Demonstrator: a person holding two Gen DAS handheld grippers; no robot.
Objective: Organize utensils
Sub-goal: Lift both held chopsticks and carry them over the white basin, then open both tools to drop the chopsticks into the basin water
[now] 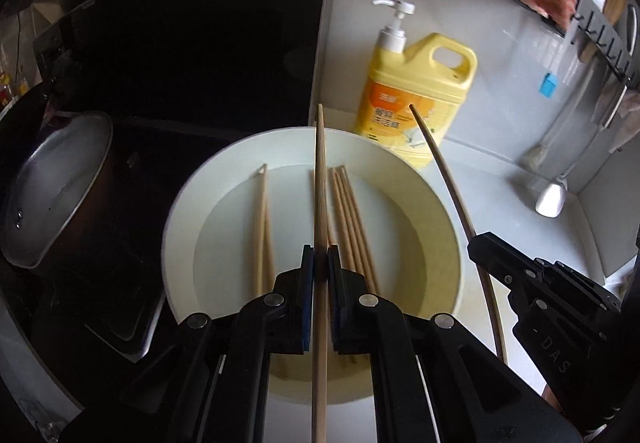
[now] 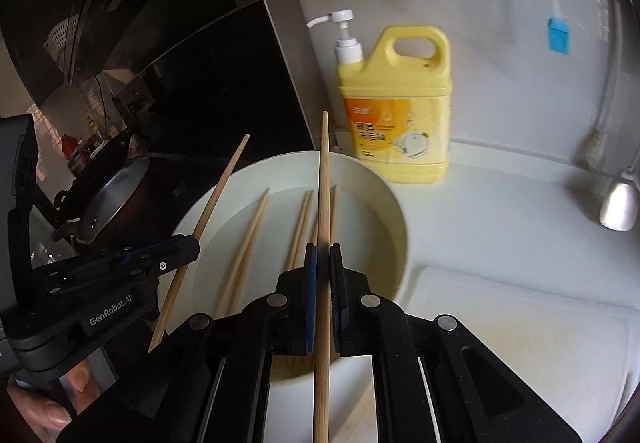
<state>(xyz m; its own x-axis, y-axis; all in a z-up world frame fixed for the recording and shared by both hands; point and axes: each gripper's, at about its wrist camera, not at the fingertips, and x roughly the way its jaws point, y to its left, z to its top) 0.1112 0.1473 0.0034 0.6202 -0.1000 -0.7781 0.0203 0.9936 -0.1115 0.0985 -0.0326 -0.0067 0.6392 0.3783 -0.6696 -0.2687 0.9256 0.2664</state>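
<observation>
Evidently each claw, left claw (image 1: 320, 263) and right claw (image 2: 323, 263), is clamped on one chopstick (image 1: 320, 183), lifted clear above the white bowl (image 1: 208, 179) where the remaining chopsticks (image 1: 352, 219) lie, presumably for sorting elsewhere on the worktop (image 2: 500, 243).

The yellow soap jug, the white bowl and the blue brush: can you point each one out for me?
Yellow soap jug (image 2: 394, 99), right wrist view, on its upper body beneath the handle.
White bowl (image 1: 180, 211), left wrist view, on its bare left rim.
Blue brush (image 2: 559, 35), right wrist view, on its blue head.
</observation>
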